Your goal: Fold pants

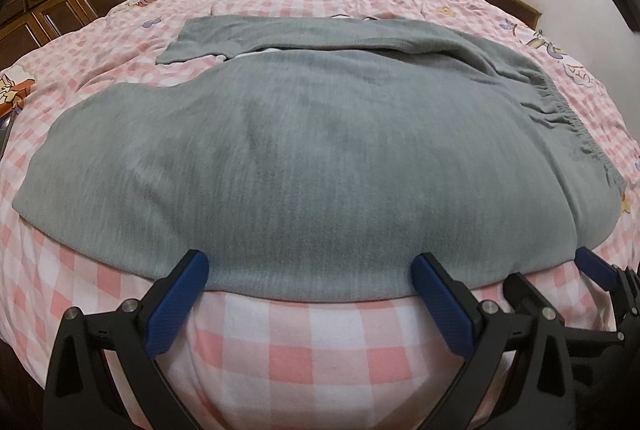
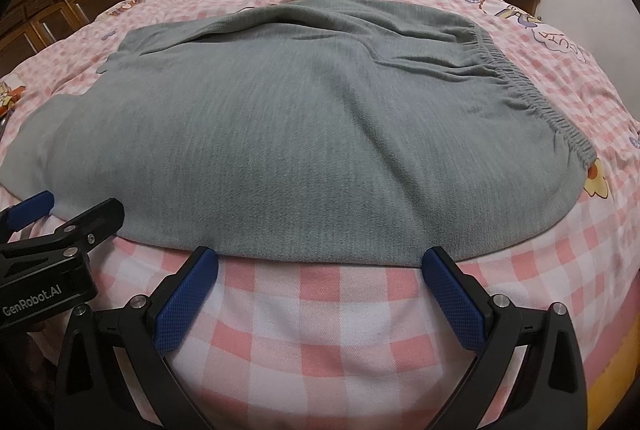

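Left wrist view: the grey pants [image 1: 304, 158] lie spread on the pink-checked bed [image 1: 304, 346], waistband [image 1: 576, 126] at 3 o'clock. The left claw [image 1: 310, 276] gapes wide at 6 o'clock, empty, its tips at the near hem. The right claw's blue tip shows at 4 o'clock.

Right wrist view: the right claw [image 2: 320, 262] is spread wide and empty at the pants' [image 2: 280, 134] near edge; the left claw [image 2: 68, 208] sits at 8 o'clock.

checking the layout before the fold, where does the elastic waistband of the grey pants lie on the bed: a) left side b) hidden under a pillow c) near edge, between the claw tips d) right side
d: the gathered waistband runs down the right edge of the grey pants, legs stretching away left.
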Tool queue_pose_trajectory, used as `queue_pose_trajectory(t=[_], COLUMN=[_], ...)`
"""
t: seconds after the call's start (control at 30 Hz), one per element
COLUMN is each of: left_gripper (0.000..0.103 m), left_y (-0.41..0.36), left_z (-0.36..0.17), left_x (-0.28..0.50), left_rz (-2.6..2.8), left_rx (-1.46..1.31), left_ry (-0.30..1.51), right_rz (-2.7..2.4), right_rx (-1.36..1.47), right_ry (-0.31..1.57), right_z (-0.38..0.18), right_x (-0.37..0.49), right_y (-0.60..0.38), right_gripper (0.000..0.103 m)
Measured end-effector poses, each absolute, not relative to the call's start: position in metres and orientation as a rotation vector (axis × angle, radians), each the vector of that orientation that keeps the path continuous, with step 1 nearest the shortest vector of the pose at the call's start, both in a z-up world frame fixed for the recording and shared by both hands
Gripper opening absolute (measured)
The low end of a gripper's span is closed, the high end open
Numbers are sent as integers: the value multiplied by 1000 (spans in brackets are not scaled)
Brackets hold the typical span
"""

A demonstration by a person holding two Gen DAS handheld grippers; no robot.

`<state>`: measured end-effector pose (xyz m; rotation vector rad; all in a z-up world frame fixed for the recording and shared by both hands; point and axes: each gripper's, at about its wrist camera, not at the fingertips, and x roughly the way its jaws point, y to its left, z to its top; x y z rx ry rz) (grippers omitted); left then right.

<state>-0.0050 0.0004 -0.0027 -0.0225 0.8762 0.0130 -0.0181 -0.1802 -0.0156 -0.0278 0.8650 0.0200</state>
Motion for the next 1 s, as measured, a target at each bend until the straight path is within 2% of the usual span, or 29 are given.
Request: queue_pose_trajectory(t=[0.27,0.37,0.53,0.8,1.0], left_gripper=[103,102,102,102,103], left_y=[7,13,35,114,176], left_z=[4,9,23,43,32], left_x=[-5,-7,-14,-16,-3], left_rz=[-50,-80,-71,230,358], left_rx=[-30,-59,-98,-11,-95], left_ry=[913,941,952,905,927], right_rz=[105,127,69,-209,-244], right_rx=[-34,-33,20,207,254], right_ry=[890,886,865,887,894], right_z=[-11,-5,6,5,0], right_x=[-18,-22,-26,-14,5], right_y=[-188,-197,-231,-329,-355], right_gripper=[103,98,98,97,98])
